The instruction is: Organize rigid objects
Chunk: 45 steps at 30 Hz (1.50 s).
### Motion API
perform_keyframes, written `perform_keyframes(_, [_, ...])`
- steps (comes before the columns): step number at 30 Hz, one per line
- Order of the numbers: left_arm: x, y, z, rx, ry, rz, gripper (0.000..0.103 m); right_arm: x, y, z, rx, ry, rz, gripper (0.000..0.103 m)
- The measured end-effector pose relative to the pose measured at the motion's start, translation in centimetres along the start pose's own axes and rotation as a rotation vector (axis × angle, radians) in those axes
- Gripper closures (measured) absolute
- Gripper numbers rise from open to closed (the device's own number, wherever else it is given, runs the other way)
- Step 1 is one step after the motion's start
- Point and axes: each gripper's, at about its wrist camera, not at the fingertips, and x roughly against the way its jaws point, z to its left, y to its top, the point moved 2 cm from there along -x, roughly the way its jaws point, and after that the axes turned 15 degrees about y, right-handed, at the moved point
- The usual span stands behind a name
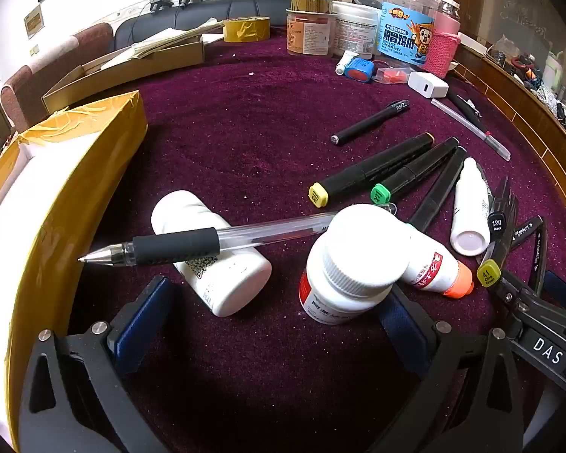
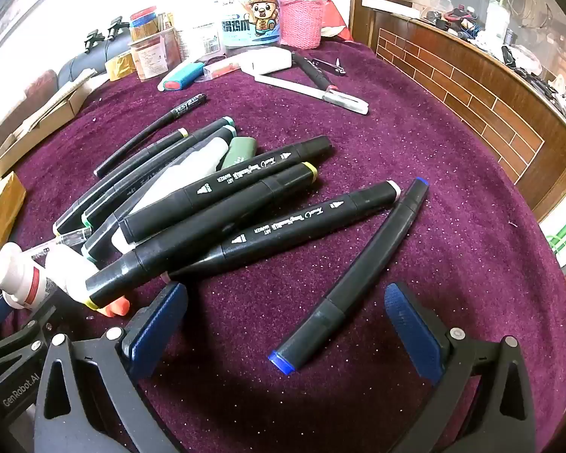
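My left gripper (image 1: 271, 321) is open above the purple cloth. Between and just beyond its fingers lie a white bottle on its side (image 1: 211, 253) and an upright white pill bottle (image 1: 349, 268). A clear gel pen (image 1: 207, 243) rests across both. An orange-capped bottle (image 1: 437, 270) leans behind the pill bottle. My right gripper (image 2: 286, 324) is open too, with a blue-capped black marker (image 2: 354, 275) lying between its fingers, untouched. A pile of black markers (image 2: 222, 204) lies to the left of it.
A yellow-taped box with a white inside (image 1: 37, 196) stands at the left. Jars and tubs (image 1: 358, 26), a white charger (image 1: 428, 85) and a tape roll (image 1: 247, 29) crowd the far edge. A wooden counter (image 2: 471, 87) runs along the right.
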Motion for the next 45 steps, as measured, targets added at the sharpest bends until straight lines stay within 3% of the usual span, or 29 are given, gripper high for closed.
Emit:
perform_keyframes(33, [0.0,0.0,0.0,-0.002,0.004,0.000,0.000,-0.3,0.2,-0.2,0.002,0.015,-0.005,0.001])
perform_keyframes(38, [0.7,-0.9,1.0,-0.078,-0.070,0.084,0.000,-0.1,0.4,-0.4,0.055,0.068,0.061,0.001])
perform_keyframes(41, [1.5,-2.3,0.9,-0.124,-0.078,0.030,0.000,-0.3,0.3,-0.3,0.060,0.061,0.074,0.001])
perform_keyframes(45, [2.0,-2.8,0.7,-0.120,-0.058,0.022,0.000,-0.3,0.4,-0.2,0.050,0.041,0.075,0.001])
